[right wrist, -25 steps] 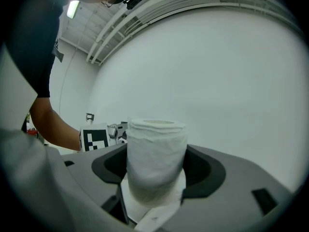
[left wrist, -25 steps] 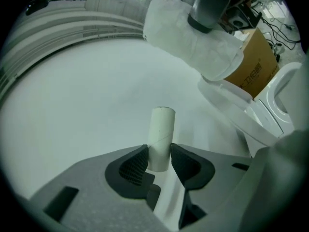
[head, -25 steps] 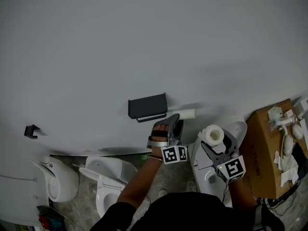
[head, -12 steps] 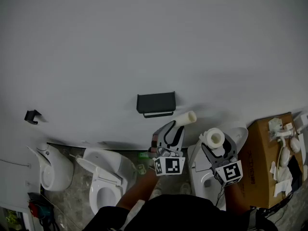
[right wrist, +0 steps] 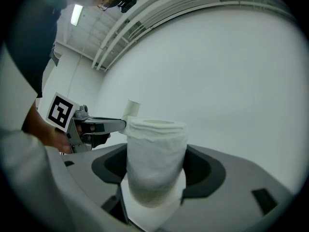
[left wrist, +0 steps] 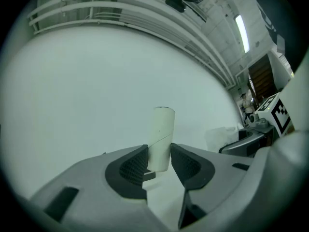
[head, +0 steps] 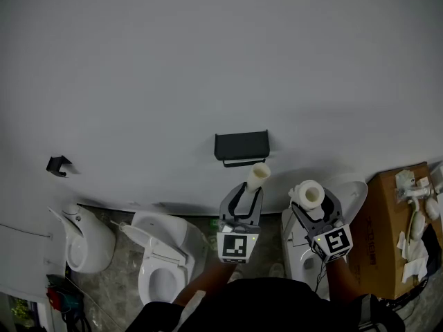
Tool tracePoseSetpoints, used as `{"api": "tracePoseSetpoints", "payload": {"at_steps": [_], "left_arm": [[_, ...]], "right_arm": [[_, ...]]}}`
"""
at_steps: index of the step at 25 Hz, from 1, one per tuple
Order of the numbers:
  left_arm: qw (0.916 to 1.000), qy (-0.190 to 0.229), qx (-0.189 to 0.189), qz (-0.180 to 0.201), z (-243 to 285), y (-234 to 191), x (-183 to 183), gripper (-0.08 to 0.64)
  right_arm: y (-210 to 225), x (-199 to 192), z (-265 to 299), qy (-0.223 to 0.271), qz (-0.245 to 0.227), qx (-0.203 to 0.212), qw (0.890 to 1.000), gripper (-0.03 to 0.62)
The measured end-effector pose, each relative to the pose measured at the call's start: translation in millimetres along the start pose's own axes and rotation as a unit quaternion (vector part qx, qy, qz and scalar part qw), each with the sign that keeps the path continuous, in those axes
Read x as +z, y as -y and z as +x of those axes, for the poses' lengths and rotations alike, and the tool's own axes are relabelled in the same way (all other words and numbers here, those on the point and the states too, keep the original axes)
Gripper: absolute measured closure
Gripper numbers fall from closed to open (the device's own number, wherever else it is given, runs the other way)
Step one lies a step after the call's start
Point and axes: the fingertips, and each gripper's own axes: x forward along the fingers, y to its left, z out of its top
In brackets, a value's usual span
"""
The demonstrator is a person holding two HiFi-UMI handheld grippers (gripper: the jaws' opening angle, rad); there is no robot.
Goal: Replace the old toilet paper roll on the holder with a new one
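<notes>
the left gripper [head: 250,191] clamped the empty cardboard tube [head: 257,176] below the black holder [head: 241,146]; the right gripper [head: 315,206] clamped the new roll [head: 309,194]

No legible text, brand or number anywhere. Only black-and-white square code markers on the left gripper [head: 249,191] and right gripper [head: 309,198] cubes, no characters.

Toilets [head: 165,256] and a cardboard box [head: 385,221] stand on the floor [head: 122,277].
</notes>
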Motion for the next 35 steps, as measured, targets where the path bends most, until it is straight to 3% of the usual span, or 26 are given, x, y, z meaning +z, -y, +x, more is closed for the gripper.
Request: {"api": "tracePoseSetpoints", "payload": {"at_steps": [5,12,15,19,22,29,31,35], "left_arm": [[0.9999,0.004,0.0,-0.016,-17.6,-13.3,-1.7,0.411],[0.9998,0.013,0.018,0.001,-39.0,-35.1,1.1,0.41],[0.9996,0.01,0.024,-0.007,-45.4,-40.7,2.5,0.41],[0.9995,0.009,0.027,0.009,-53.2,-51.2,2.9,0.41],[0.9993,0.01,0.036,-0.008,-57.1,-60.1,8.4,0.41],[0.9991,0.006,0.033,0.026,-58.4,-69.0,3.0,0.41],[0.9988,0.007,0.036,0.033,-59.6,-74.1,4.1,0.41],[0.9985,0.007,0.048,0.026,-62.1,-85.9,4.9,0.41]], "right_arm": [[-9.9,0.3,14.7,0.001,0.007,0.006,1.0,0.278],[-8.0,5.1,50.5,0.024,0.019,0.007,0.999,0.278],[-2.3,3.4,63.2,0.037,0.061,0.004,0.997,0.278],[14.0,-3.7,76.0,0.052,0.169,-0.009,0.984,0.278],[29.1,-13.3,85.6,0.063,0.272,-0.026,0.96,0.278],[62.4,-33.1,106.4,0.103,0.46,-0.078,0.878,0.278],[68.3,-42.9,112.2,0.114,0.512,-0.093,0.846,0.278],[78.2,-68.6,123.2,0.137,0.609,-0.12,0.772,0.278]]}}
